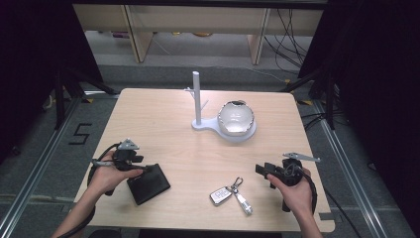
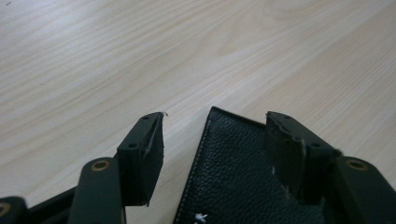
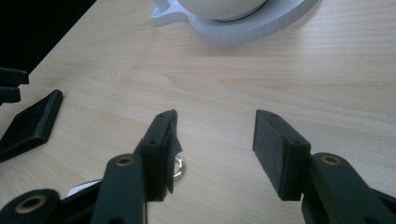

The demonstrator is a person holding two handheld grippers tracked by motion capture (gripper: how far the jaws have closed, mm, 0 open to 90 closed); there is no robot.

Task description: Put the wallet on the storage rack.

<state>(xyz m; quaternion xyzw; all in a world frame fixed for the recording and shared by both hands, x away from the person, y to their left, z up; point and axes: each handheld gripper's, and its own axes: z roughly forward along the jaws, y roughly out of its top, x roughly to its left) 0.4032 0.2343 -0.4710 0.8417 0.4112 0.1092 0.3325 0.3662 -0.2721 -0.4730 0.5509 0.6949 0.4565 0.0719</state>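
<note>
A black leather wallet lies flat near the table's front left. My left gripper hovers at its far edge. In the left gripper view that gripper is open, with the wallet lying between and below the pads, its corner pointing away. A silver car key on a ring lies at the front centre. My right gripper sits to its right, pointing left. In the right gripper view the right gripper is open and holds nothing, and the key ring peeks out beside its left jaw.
A white stand with a peg post rises at the table's far centre, and a round silvery bowl rests on its base. The wallet also appears at the left of the right gripper view. Bare wood lies between the grippers and the stand.
</note>
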